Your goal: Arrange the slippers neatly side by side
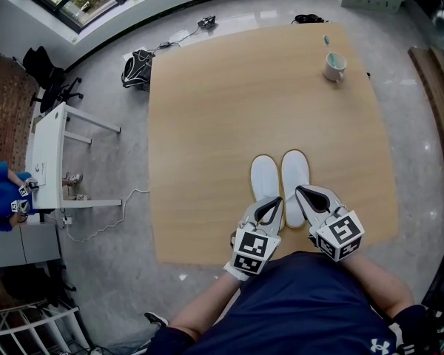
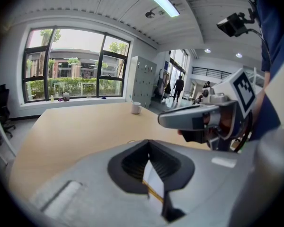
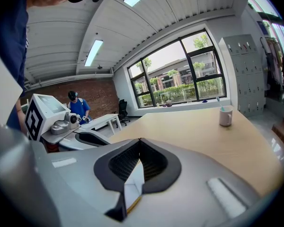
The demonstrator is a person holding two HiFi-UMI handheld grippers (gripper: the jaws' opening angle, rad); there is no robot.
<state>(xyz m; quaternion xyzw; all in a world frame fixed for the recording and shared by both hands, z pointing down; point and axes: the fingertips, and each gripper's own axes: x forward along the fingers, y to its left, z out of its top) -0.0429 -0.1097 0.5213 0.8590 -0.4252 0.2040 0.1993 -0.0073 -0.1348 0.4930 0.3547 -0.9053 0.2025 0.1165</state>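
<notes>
Jaws on both grippers are closed. In the head view, the left gripper [image 1: 271,203] has its tips on the heel of the left slipper [image 1: 264,176], and the right gripper [image 1: 303,192] has its tips on the heel of the right slipper [image 1: 294,170]. The two white slippers lie side by side close to the near edge of the table [image 1: 222,109], toes pointing away from the person. Their inner edges are touching or very nearly so. A mug [image 1: 334,66] stands well apart, towards the far right corner. Off to the left, on the floor, are a white desk [image 1: 48,150] and a person in blue [image 1: 0,198].

In the left gripper view, the left gripper [image 2: 149,142] has its jaws meeting at the tips. A narrow strip of the left slipper [image 2: 154,178], white with a tan edge, is nipped between their dark ribbed inner faces. The right gripper [image 2: 164,120] sits just beside it on the right. The mug [image 2: 136,108] is far across the table, in front of a large window [image 2: 75,65].

In the right gripper view, the right gripper [image 3: 139,140] is drawn together in the same way. It clamps a white, tan-edged strip of the right slipper [image 3: 132,186]. The left gripper [image 3: 104,142] is just to its left.
</notes>
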